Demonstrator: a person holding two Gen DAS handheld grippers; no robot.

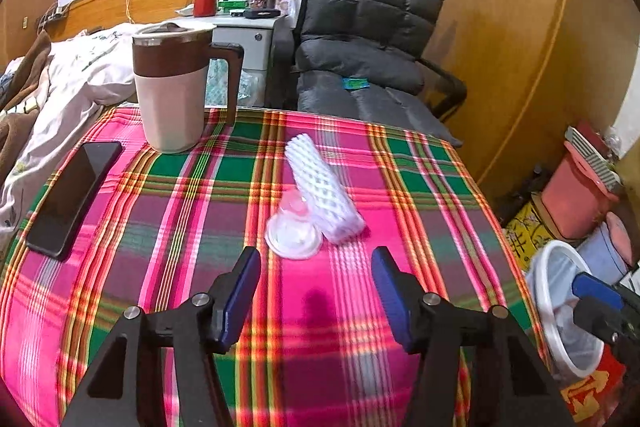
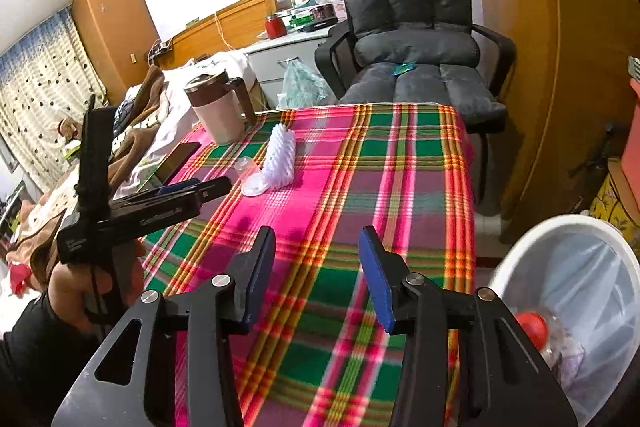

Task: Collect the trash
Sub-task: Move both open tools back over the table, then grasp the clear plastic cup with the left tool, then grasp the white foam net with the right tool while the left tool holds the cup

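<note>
Since both my jaws gape empty: foam net sleeve point(image 1: 324, 187), light, squashy, pinch mid-length; clear plastic lid point(image 1: 293, 235), slippery, take its rim.

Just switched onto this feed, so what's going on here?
A person is clearing trash off the plaid table with two hand-held grippers. Both the left gripper and the right gripper are open and empty. The foam net and clear plastic cup lie touching on the table. The bin already holds a bottle.

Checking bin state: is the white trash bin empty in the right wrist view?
No, the bin already holds a crushed clear bottle with a red cap.
</note>
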